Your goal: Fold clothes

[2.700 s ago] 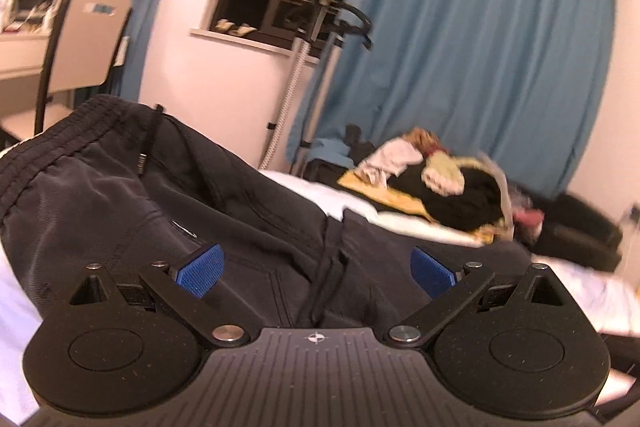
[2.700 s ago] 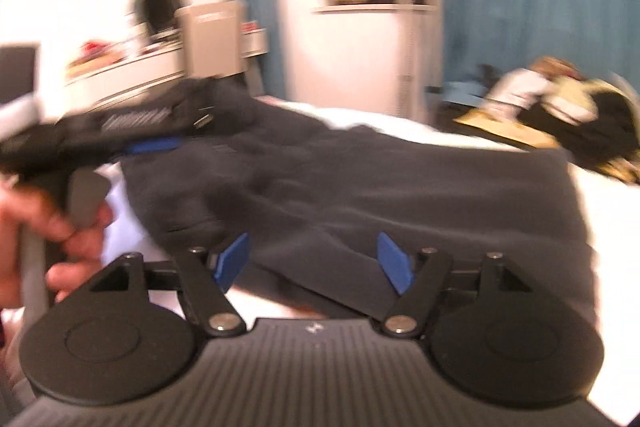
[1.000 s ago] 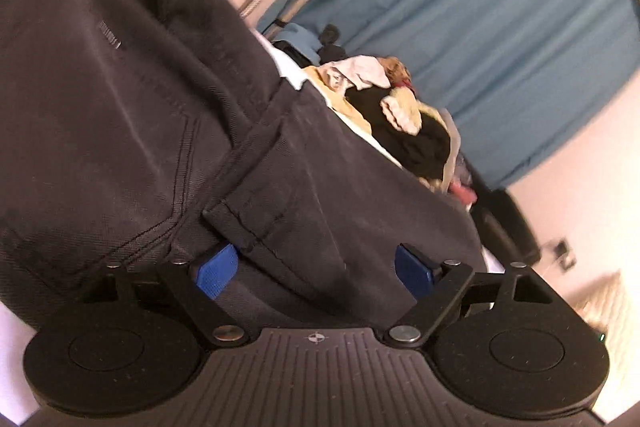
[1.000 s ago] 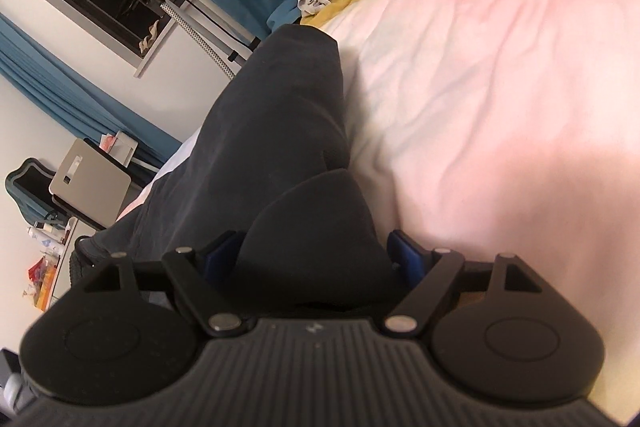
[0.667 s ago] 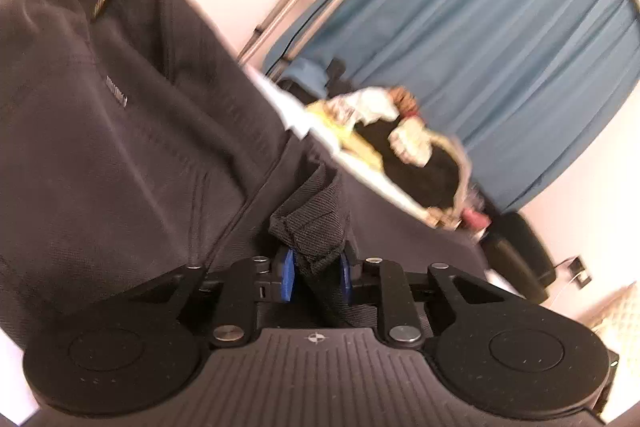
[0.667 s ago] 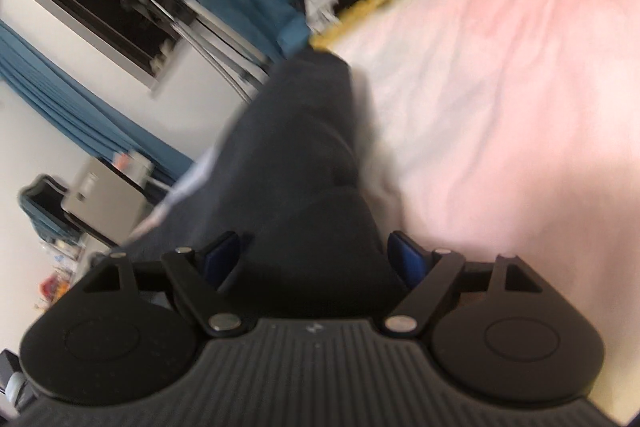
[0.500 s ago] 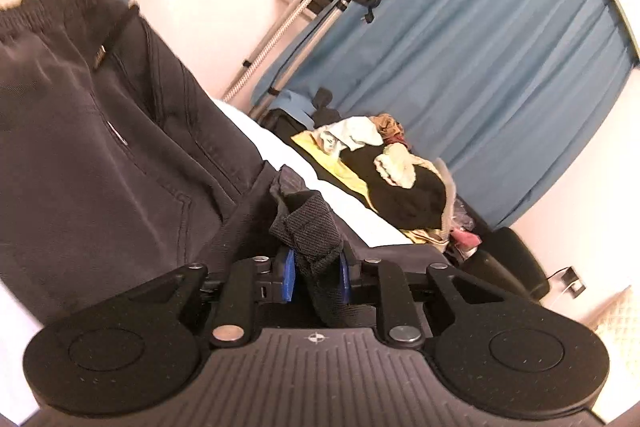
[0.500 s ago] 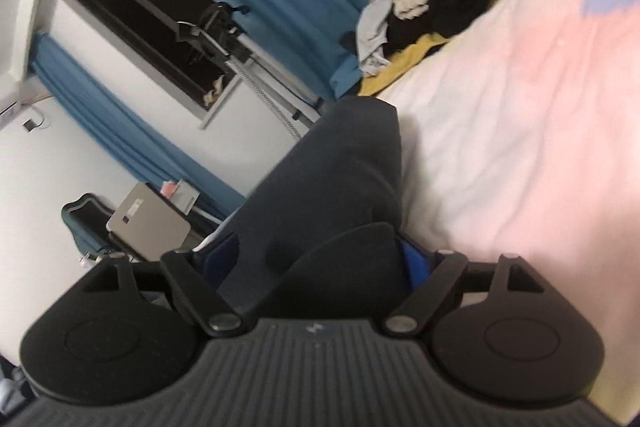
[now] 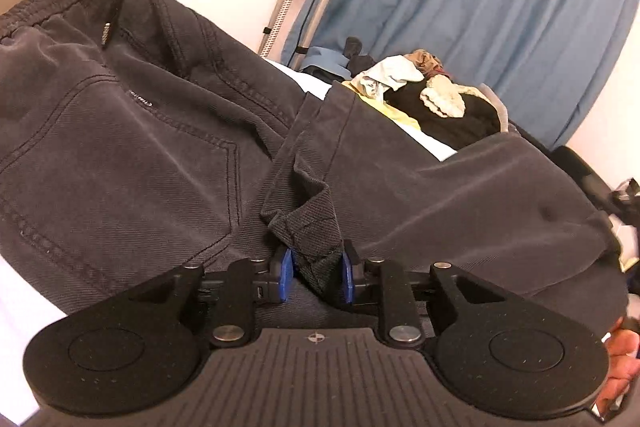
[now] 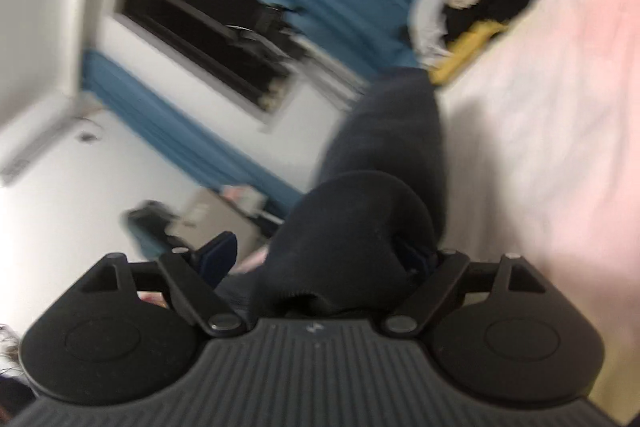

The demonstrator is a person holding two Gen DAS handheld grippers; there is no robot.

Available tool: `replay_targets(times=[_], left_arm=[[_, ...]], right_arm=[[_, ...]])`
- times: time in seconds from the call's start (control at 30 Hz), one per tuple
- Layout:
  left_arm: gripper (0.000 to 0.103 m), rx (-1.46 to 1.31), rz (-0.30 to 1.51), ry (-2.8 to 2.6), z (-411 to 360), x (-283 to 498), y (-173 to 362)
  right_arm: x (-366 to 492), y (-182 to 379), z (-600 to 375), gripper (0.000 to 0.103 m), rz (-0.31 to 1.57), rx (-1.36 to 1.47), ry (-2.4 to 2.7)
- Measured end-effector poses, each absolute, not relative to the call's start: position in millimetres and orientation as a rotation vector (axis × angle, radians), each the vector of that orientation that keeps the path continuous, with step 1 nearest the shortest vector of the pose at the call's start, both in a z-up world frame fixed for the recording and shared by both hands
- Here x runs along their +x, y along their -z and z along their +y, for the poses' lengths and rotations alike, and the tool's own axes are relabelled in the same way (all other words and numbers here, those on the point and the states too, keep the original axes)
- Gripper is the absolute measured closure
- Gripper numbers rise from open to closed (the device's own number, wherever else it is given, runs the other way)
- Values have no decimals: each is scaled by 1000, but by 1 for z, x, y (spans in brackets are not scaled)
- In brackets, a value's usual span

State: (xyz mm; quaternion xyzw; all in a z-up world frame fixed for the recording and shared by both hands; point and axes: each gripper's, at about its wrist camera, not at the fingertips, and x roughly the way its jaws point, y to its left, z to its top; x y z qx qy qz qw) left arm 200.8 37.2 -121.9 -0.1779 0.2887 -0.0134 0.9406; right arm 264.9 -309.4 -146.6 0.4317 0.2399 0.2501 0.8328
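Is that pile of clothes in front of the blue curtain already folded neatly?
No, the pile of clothes is a loose, jumbled heap.

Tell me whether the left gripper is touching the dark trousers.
Touching. The left wrist view shows the left gripper with both blue pads pressed against a bunched fold of the dark trousers; its jaws are opening slightly.

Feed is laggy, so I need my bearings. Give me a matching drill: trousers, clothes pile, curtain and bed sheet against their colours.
Things:
A trousers
B clothes pile
C curtain
D bed sheet

Colours:
1 blue
2 pinkish white
3 dark charcoal
4 mixed: black, yellow, cream

Pairs: A-3, B-4, C-1, D-2.
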Motion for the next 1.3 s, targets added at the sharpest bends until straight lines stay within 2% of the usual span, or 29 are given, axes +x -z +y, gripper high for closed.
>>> replay_targets(times=[0.03, 0.07, 0.13, 0.17, 0.23, 0.4, 0.63, 0.77, 1.03, 1.17, 1.3], left_arm=[[70, -354, 585, 30, 35, 201, 122], [65, -346, 577, 38, 32, 201, 122], [42, -325, 554, 61, 25, 197, 119], [37, -306, 539, 67, 21, 192, 117], [20, -282, 500, 50, 19, 179, 109], [13, -307, 373, 64, 23, 150, 79], [12, -212, 307, 1, -5, 148, 59], [12, -27, 353, 66, -75, 162, 71], [11, 17, 517, 365, -240, 159, 125], [9, -69, 615, 397, -251, 169, 137], [9, -68, 619, 372, -197, 163, 107]], right_arm=[[267, 154, -312, 46, 534, 930, -483], [268, 160, -315, 60, 557, 934, -437], [271, 168, -321, 75, 593, 941, -353], [269, 165, -322, 77, 587, 935, -328], [263, 148, -324, 81, 557, 922, -299], [240, 110, -347, 85, 505, 917, -300], [176, 70, -417, 85, 390, 845, -256], [131, 63, -478, 85, 321, 780, -198], [57, 30, -562, 85, 234, 672, -36], [65, 13, -551, 84, 230, 571, -1], [82, -9, -503, 83, 187, 488, -26]])
